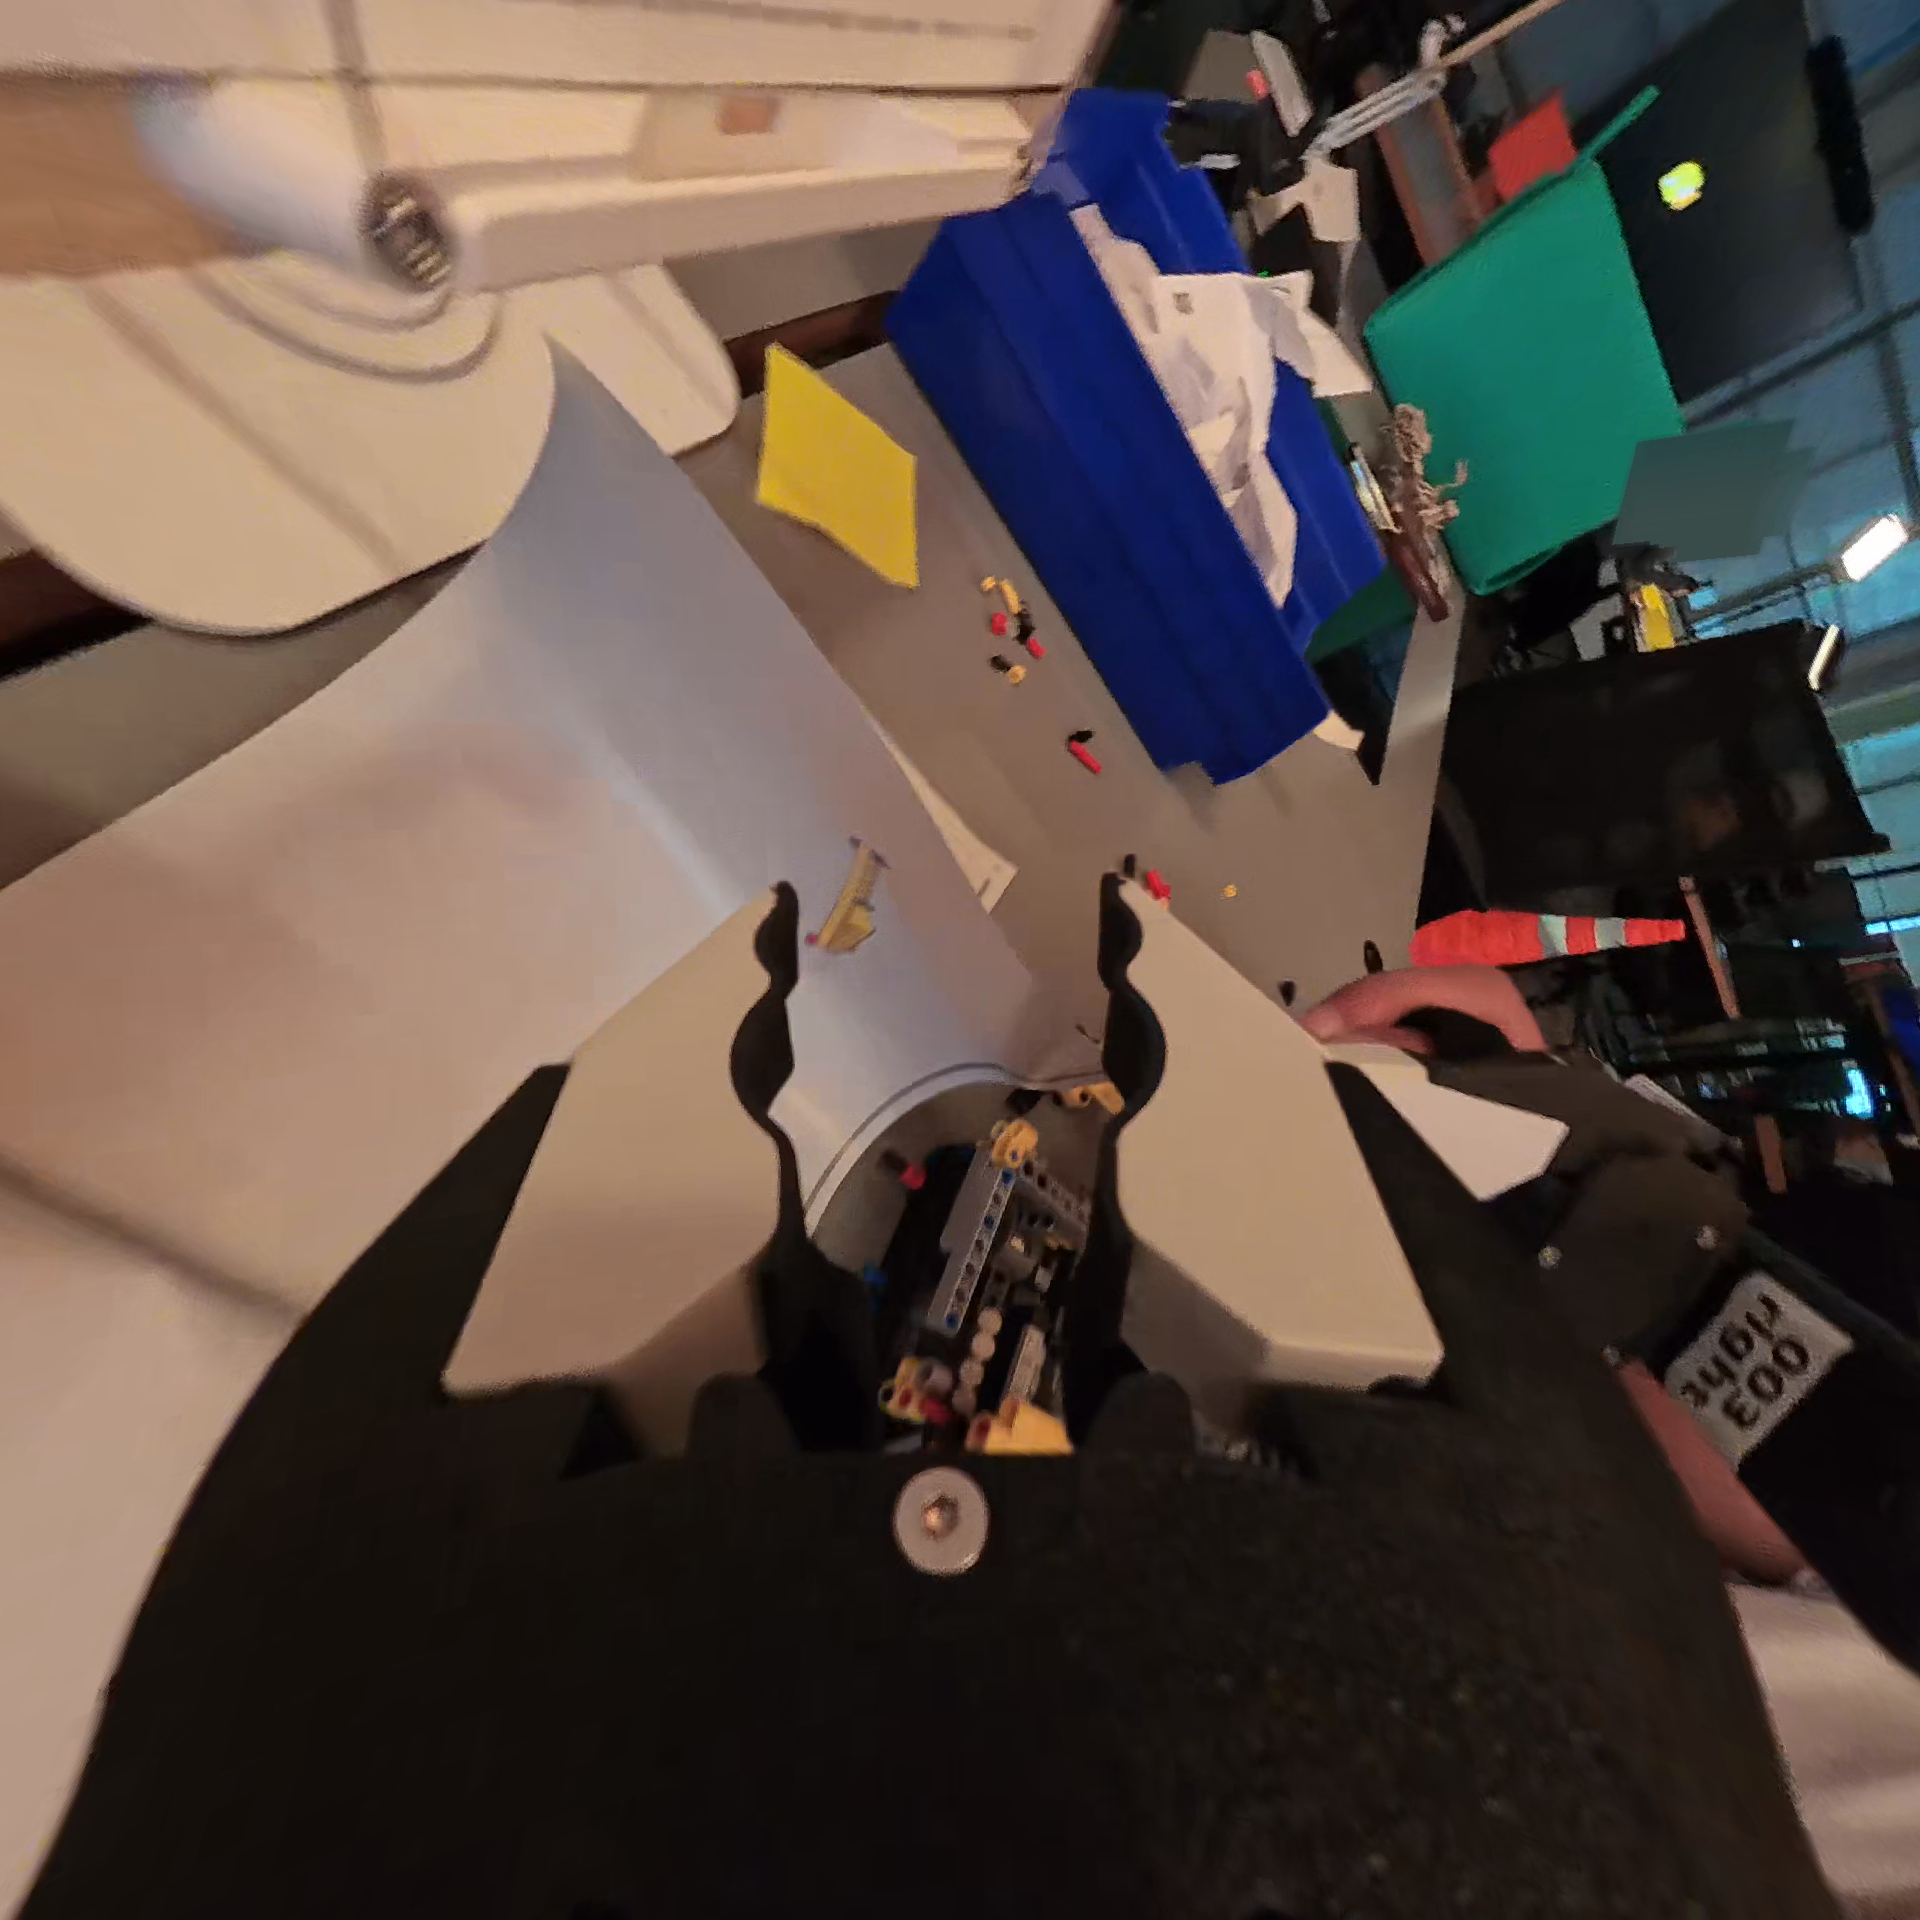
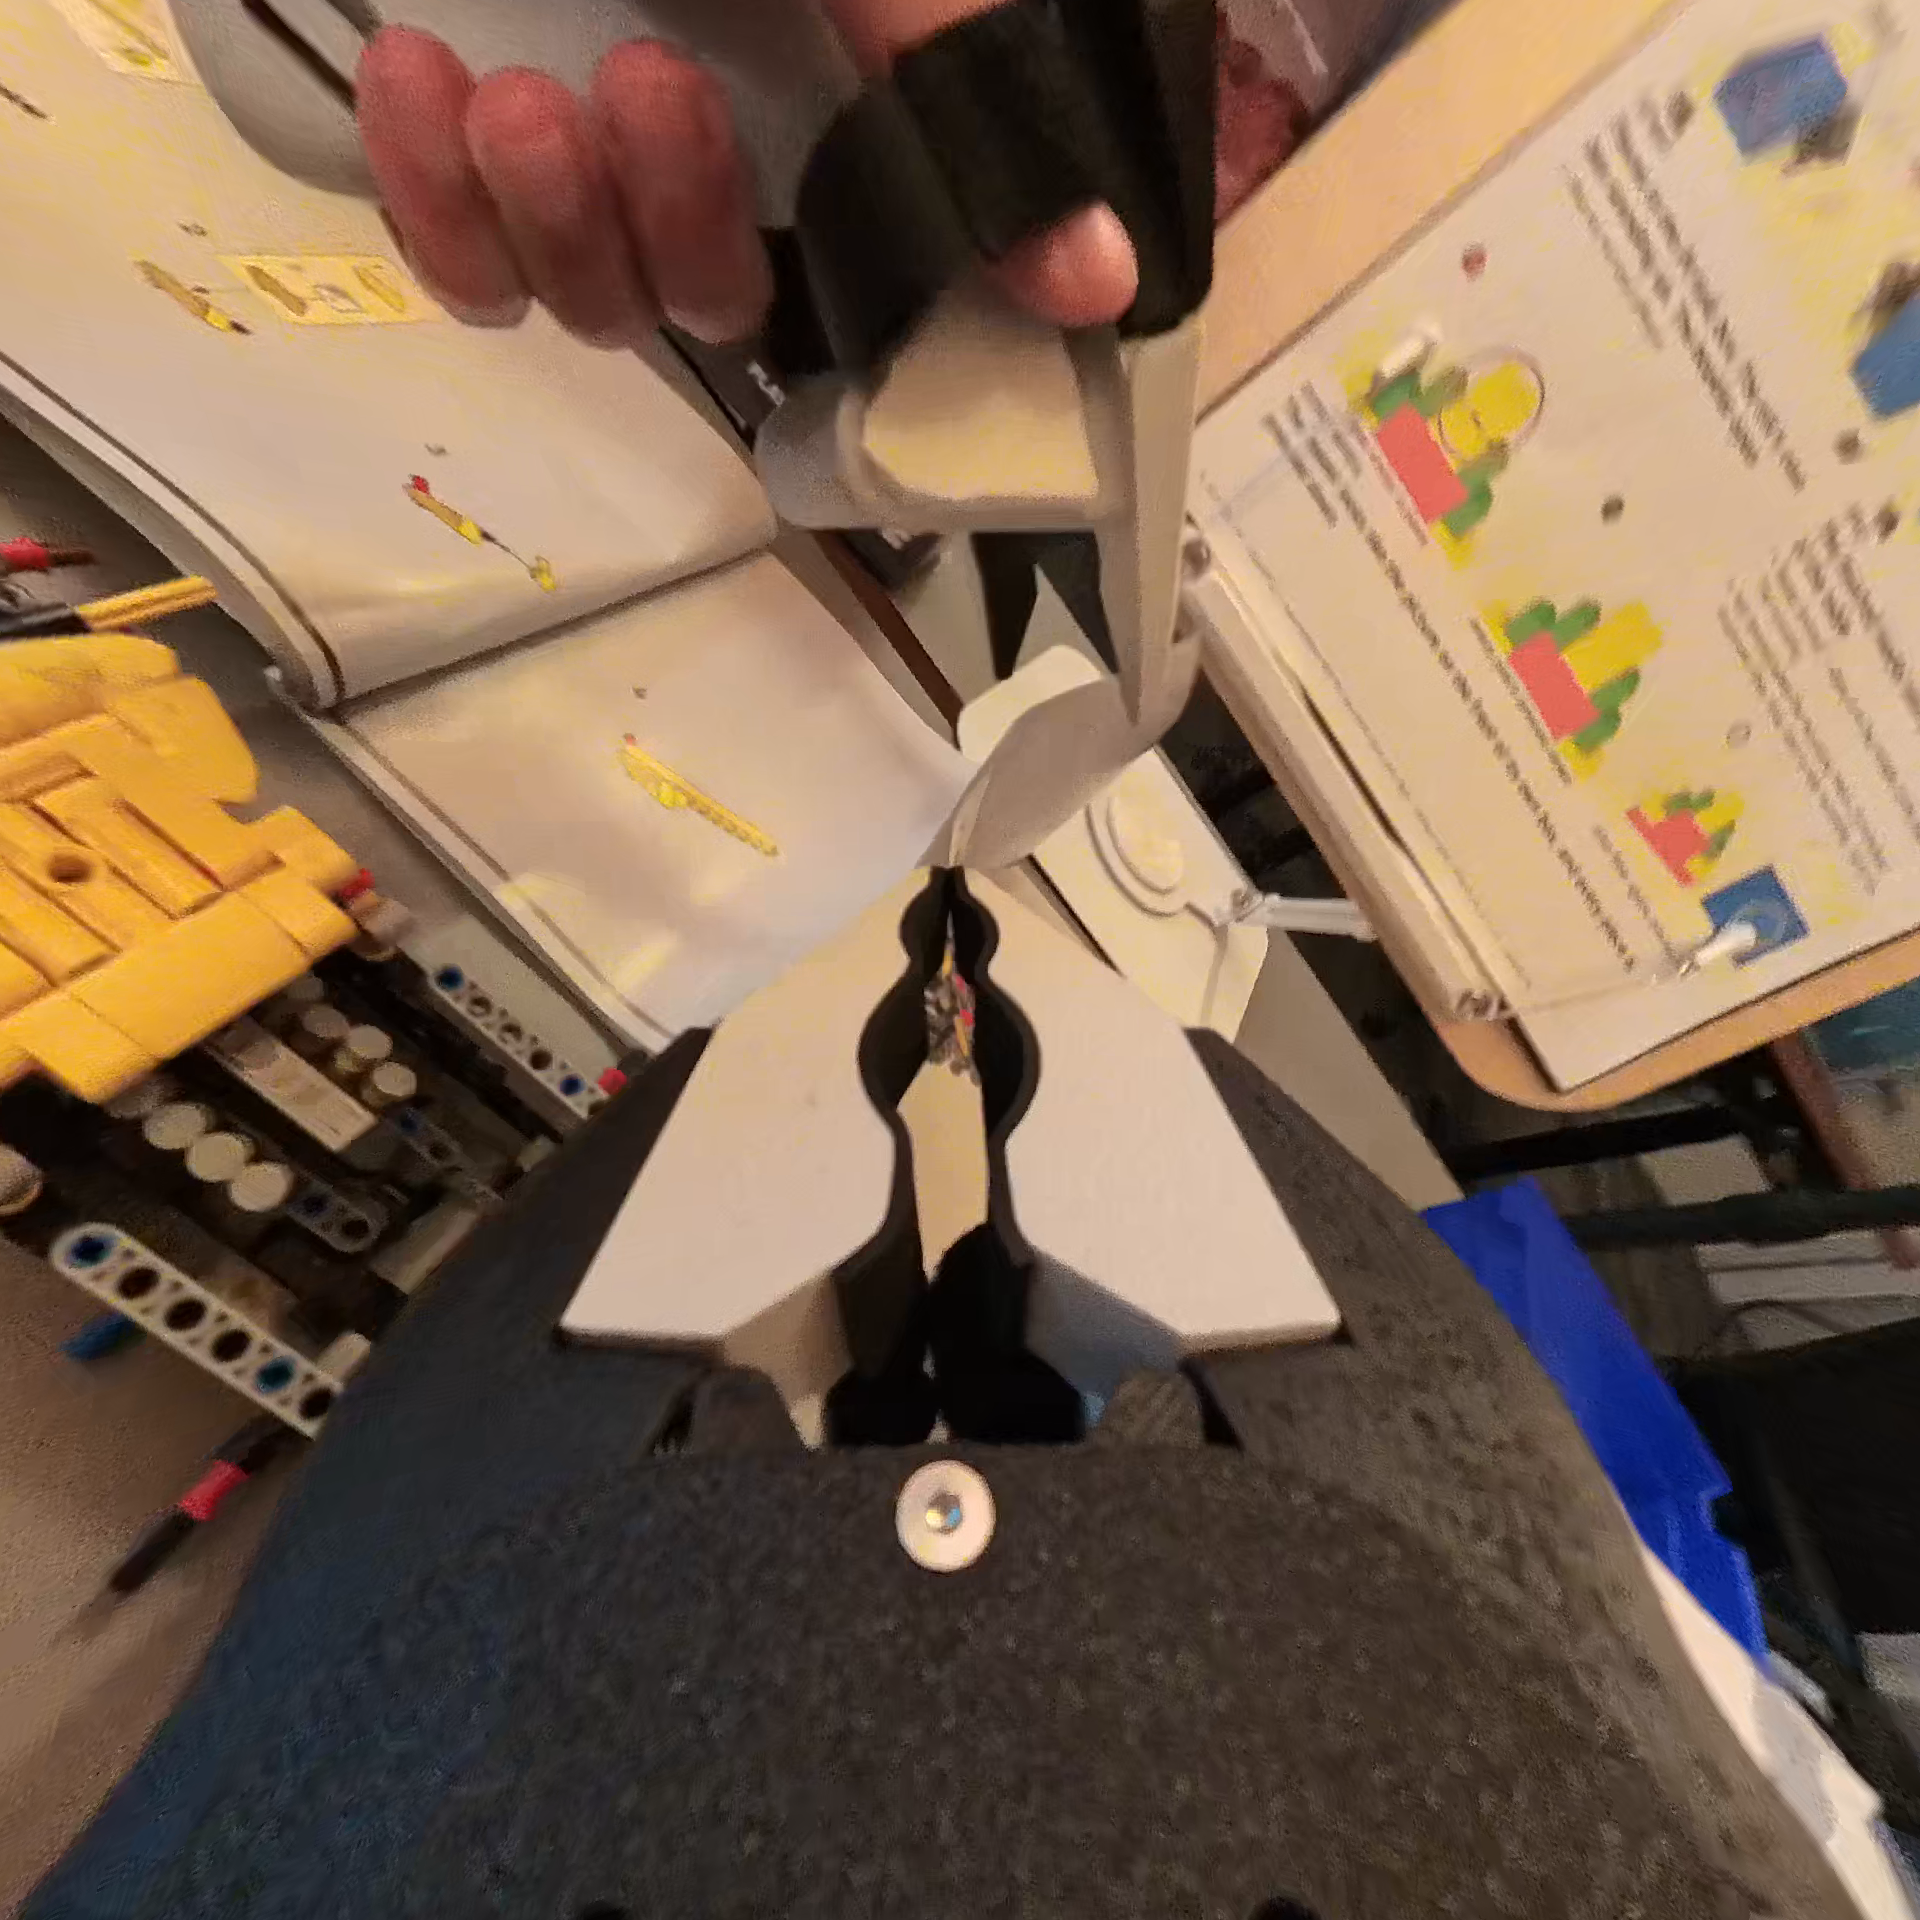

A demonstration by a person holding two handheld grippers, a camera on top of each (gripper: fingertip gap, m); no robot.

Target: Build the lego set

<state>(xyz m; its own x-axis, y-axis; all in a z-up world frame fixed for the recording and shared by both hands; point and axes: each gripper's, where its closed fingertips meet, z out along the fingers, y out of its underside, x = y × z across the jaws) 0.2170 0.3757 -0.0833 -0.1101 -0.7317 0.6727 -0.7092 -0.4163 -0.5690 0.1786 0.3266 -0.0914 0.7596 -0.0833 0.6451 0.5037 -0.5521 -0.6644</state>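
Note:
My right gripper (image 2: 948,885) is shut on the corner of a white page (image 2: 1049,753) of the open instruction booklet (image 2: 582,717), and the page curls upward from its tips. My left gripper (image 1: 945,904) is open and empty above the booklet's curved page (image 1: 520,831). It also shows in the right wrist view (image 2: 1039,457), held by a hand just beyond the lifted page. The partly built lego model, yellow, grey and black, lies beside the booklet (image 2: 156,831) and shows low between the left fingers (image 1: 997,1247).
A blue bin (image 1: 1122,436) with crumpled paper, a yellow sheet (image 1: 842,468) and a green box (image 1: 1527,364) stand on the grey table. Small loose red, black and yellow pieces (image 1: 1013,634) lie near the bin. A board with a printed sheet (image 2: 1558,520) stands to the right. Some 7 centimeters of space lies between my two pairs of fingers.

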